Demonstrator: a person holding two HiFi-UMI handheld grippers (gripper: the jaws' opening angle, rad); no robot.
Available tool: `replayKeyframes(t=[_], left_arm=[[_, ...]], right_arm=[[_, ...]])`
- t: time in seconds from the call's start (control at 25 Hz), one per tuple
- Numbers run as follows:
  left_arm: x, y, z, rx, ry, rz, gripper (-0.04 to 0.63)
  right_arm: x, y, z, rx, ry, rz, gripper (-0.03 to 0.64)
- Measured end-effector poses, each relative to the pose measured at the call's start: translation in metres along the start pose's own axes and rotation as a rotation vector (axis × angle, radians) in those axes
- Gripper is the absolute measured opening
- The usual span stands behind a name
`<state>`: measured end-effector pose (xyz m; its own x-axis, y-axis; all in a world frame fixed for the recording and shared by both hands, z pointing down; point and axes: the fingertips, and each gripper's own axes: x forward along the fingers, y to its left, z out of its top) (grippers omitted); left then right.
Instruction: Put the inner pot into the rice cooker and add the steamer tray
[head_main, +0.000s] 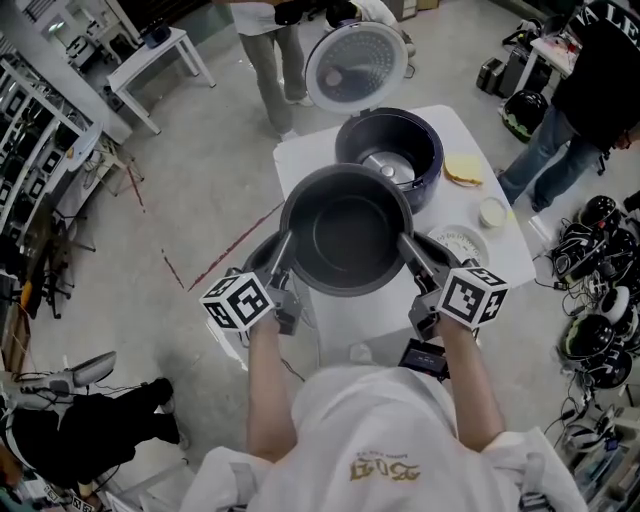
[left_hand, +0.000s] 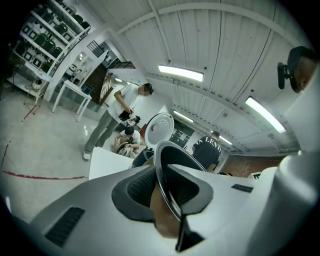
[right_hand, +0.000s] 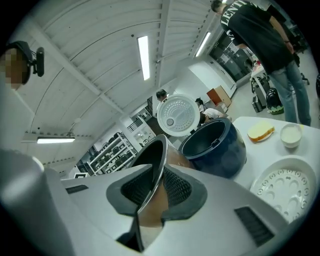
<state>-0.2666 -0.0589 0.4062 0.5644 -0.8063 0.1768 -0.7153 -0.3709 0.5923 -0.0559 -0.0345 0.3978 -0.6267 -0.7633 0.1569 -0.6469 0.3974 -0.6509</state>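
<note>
Left hand-held gripper (left_hand: 167, 197) and right hand-held gripper (right_hand: 150, 197) are each clamped on the pot (head_main: 347, 235) rim, one per side, so it's up in the air, roughly level. It hangs over the near part of the white bench (head_main: 300, 160), just in front of the cooker (head_main: 432, 150), which sits open with its lid (head_main: 355, 65) up. Steamer tray (head_main: 458, 243) lies on the bench right of the pot, with a small bowl (head_main: 492, 212) and a yellow slice (head_main: 463, 170) beyond it.

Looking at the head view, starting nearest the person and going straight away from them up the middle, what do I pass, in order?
dark grey round metal inner pot → dark blue round rice cooker → white round perforated lid, standing open
</note>
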Motion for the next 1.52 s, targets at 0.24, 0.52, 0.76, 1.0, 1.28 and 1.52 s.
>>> replayKeyframes(t=[0.24, 0.52, 0.76, 1.0, 1.28, 1.52], left_arm=[[0.002, -0.013, 0.024, 0.02, -0.033, -0.016, 0.087], [0.026, -0.031, 0.046, 0.039, -0.046, -0.041, 0.087], [0.062, -0.045, 0.055, 0.032, -0.062, -0.043, 0.087], [0.104, -0.047, 0.068, 0.022, -0.073, -0.008, 0.086], [0.149, -0.049, 0.079, -0.007, -0.1, 0.008, 0.087], [0.179, -0.053, 0.089, -0.004, -0.126, 0.029, 0.083]], right_arm=[[0.003, 0.011, 0.024, -0.013, -0.036, 0.032, 0.077], [0.004, 0.005, 0.058, -0.015, -0.062, 0.035, 0.077], [0.008, -0.018, 0.093, -0.014, -0.073, 0.046, 0.075], [0.029, -0.048, 0.125, 0.002, -0.045, 0.062, 0.075], [0.048, -0.076, 0.163, 0.003, -0.035, 0.099, 0.077], [0.062, -0.097, 0.19, -0.005, -0.027, 0.129, 0.074]])
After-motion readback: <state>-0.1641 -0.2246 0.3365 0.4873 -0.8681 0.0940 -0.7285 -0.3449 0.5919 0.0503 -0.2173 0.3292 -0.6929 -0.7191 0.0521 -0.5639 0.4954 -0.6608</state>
